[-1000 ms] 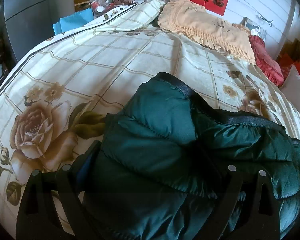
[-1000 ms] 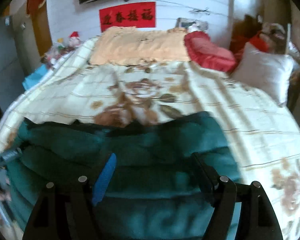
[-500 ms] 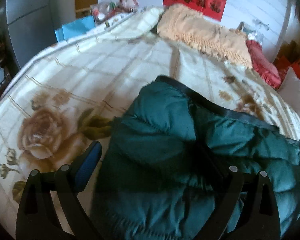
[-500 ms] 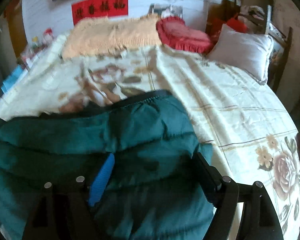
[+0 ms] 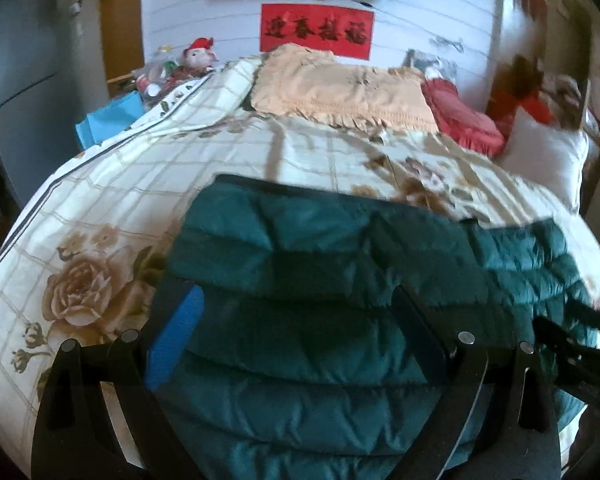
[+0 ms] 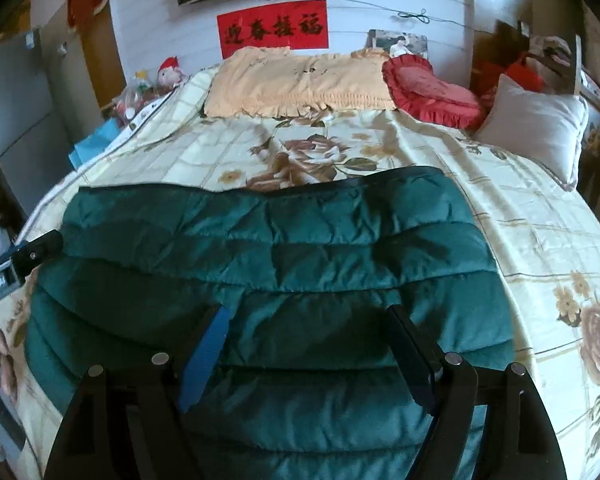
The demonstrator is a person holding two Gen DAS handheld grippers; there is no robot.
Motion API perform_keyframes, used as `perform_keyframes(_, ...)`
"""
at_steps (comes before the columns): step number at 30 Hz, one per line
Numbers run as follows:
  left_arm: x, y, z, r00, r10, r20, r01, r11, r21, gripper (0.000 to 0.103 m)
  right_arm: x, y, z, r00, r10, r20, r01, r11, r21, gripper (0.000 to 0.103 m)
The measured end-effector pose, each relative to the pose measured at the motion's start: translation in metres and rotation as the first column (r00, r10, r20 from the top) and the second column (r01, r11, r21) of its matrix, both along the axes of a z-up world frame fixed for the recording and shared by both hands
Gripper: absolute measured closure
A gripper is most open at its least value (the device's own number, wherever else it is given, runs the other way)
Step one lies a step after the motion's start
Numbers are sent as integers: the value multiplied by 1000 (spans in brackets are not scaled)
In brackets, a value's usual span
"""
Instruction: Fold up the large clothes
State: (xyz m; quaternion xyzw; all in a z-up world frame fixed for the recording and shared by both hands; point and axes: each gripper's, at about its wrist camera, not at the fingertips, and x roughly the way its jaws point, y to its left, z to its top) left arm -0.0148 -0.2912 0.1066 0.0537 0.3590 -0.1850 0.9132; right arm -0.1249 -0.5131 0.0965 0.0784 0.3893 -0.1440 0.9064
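Note:
A dark green quilted puffer jacket lies folded across the near half of the bed, its black hem band toward the pillows. My right gripper hovers open over the jacket's near right part, with only flat fabric below its fingers. My left gripper is also open, just above the jacket at its near left part, and grips nothing. The left gripper's tip shows at the jacket's left edge in the right wrist view. The right gripper's black frame appears at the right side of the left wrist view.
The bed has a cream floral quilt. A peach pillow, a red cushion and a white pillow lie at the head. A blue bag and toys stand left of the bed. A grey cabinet is further left.
The left gripper has pulled back out of the jacket's fabric, risen and swung to face the headboard. The right gripper's view has shifted sideways, and the jacket now lies flatter.

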Motion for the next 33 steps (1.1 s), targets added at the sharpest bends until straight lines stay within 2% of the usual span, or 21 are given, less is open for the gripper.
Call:
perform_keyframes(4, 3, -10, -19, 1000, -7, -19, 7, 999, 46, 7, 10, -2, -12, 1000, -4, -27, 4, 1000, -23, 24)
perform_keyframes(10, 9, -14, -28, 1000, -13, -21, 14, 998, 58, 7, 15, -9, -26, 999, -7, -32, 6, 999, -48, 20)
perform_keyframes(14, 13, -16, -33, 999, -16, -33, 18, 998, 68, 7, 16, -9, -25, 999, -6, -41, 4, 999, -47, 19)
perform_keyframes(19, 15, -16, -34, 999, -14, -29, 16, 997, 69, 7, -16, -12, -1, 1000, 15, 15, -15, 1000, -11, 19)
perform_keyframes(25, 16, -15, -36, 1000, -14, -21, 15, 998, 67, 7, -68, -20, 10, 999, 4, 53, 0, 998, -64, 19)
perform_keyframes(27, 16, -16, -38, 1000, -13, -16, 14, 998, 68, 7, -79, -27, 4, 999, -14, 45, 16, 998, -53, 19)
perform_keyframes(29, 15, -17, -39, 1000, -12, -11, 13, 997, 72, 7, -78, -34, -8, 999, -36, 1, 36, 998, -55, 19)
perform_keyframes(33, 14, -19, -40, 1000, -10, -4, 10, 997, 76, 7, -77, -50, -32, 998, -56, -11, 57, 998, 33, 17)
